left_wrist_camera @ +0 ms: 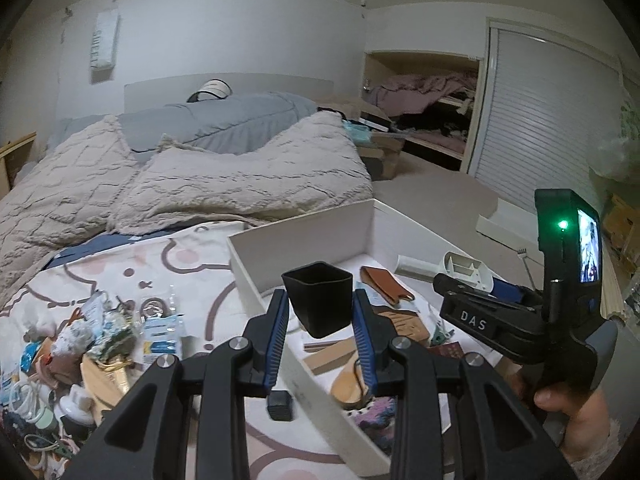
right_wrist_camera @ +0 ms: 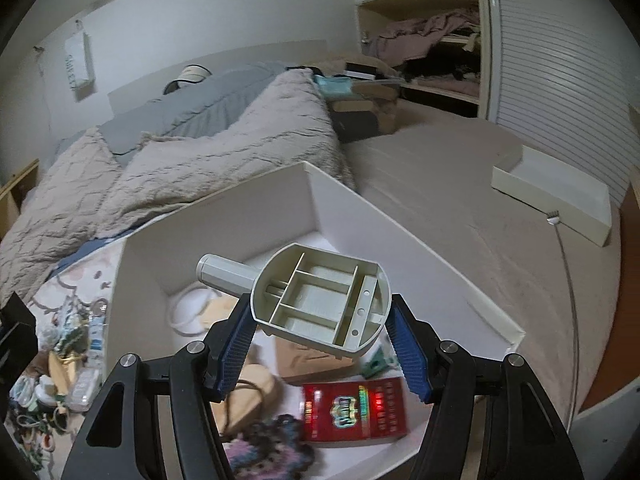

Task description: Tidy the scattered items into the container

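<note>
While both grippers hang over the open white rectangular box (right_wrist_camera: pixel 420 248) on the bed, left gripper (left_wrist_camera: pixel 320 312) is clamped on a small black plastic cup (left_wrist_camera: pixel 319 298). Right gripper (right_wrist_camera: pixel 322 330) pinches a beige plastic handled scoop-shaped tray (right_wrist_camera: pixel 320 300), jaws about half spread. Loose clutter pile (left_wrist_camera: pixel 92 340) lies left of the box.

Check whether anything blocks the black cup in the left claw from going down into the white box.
Nothing visible blocks it. The black cup hangs in the left claw over the white box, just inside its near wall, with items lying on the floor below.
</note>
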Tool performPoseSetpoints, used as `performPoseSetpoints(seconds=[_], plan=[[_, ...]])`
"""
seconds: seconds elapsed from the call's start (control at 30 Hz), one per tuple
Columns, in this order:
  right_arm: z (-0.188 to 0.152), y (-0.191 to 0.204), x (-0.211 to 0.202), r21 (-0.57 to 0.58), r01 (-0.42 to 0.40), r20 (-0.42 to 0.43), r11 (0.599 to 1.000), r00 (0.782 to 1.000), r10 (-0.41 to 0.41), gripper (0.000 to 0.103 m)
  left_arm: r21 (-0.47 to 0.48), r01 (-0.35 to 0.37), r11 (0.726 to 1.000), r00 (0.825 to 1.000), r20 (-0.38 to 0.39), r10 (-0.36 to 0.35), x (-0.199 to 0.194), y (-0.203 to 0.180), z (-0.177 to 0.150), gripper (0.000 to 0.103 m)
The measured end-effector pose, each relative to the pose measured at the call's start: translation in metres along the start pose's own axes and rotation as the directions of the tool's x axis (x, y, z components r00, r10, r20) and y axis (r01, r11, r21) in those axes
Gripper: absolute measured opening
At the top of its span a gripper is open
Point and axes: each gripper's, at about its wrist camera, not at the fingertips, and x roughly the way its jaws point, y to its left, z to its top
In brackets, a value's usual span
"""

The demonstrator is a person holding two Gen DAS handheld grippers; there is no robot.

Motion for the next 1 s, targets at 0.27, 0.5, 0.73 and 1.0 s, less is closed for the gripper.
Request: performPoseSetpoints(seconds=[0.27,0.5,0.73,1.0], plan=[[-0.001,-0.01,0.016,-0.013,0.064,-0.041,0.998,0.997,-0.065,0.066,0.006,0.039,0.999,0.997,-0.069,-0.039,0.03,-0.016,0.006,0.032],[-0.001,-0.018,0.022,-0.011,0.082,-0.056,0.997,0.995,-0.082,0.066,0.011,0.042,0.999,0.992,-0.117,-0.041,0.049,-0.023,0.009,0.032],[-0.002,-0.029,0.028,0.016,0.102,-0.08,0.995,0.992,-0.1,0.066,0.007,0.052,0.999,0.985,-0.164,-0.05,0.062,-0.028,0.006,0.032],[-0.005,-0.03,0.034,0.005,0.113,-0.107,0.994,0.988,-0.112,0.066,0.03,0.049,0.998,0.975,-0.22,-0.041,0.07,-0.036,-0.003,0.032]])
